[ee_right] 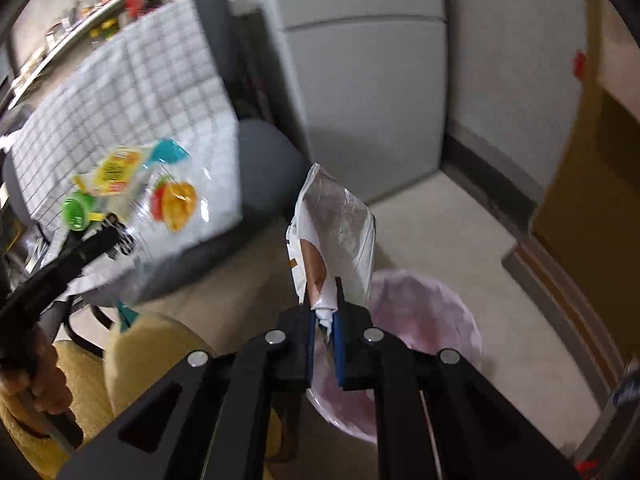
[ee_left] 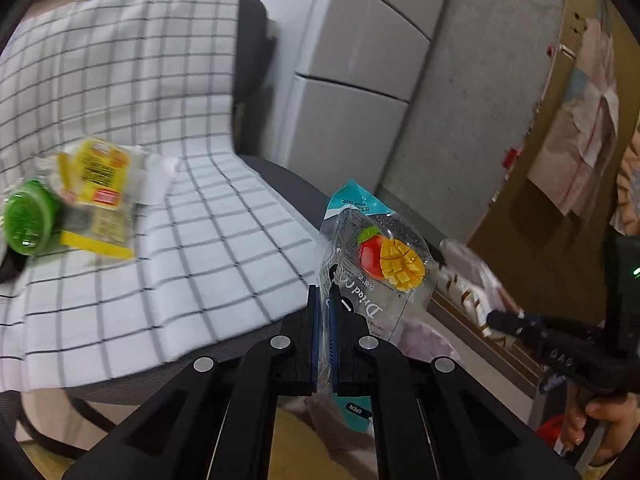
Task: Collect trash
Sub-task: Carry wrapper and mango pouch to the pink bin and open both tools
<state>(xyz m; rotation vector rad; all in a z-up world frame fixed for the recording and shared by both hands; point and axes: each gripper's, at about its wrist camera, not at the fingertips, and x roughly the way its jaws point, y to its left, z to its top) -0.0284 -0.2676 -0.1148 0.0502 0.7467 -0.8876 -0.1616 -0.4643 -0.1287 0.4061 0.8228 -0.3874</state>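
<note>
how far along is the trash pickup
Midway. Nothing can be confirmed inside the pink-lined bin yet. In hand: the left hand-held gripper grips a dried mango pouch, the right hand-held gripper a white wrapper above the bin. Left: yellow packets and a green lid on the checked cloth.

Even indoor light, strong fisheye bending, dark corners, motion blur at left.

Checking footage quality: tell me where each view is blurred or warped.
Left wrist view: the dried mango packet is sharp, while the yellow wrapper and green lid smear. Right wrist view: the checked cloth and shelf clutter blur, the white wrapper reads clearly; fisheye bends edges in both.
</note>
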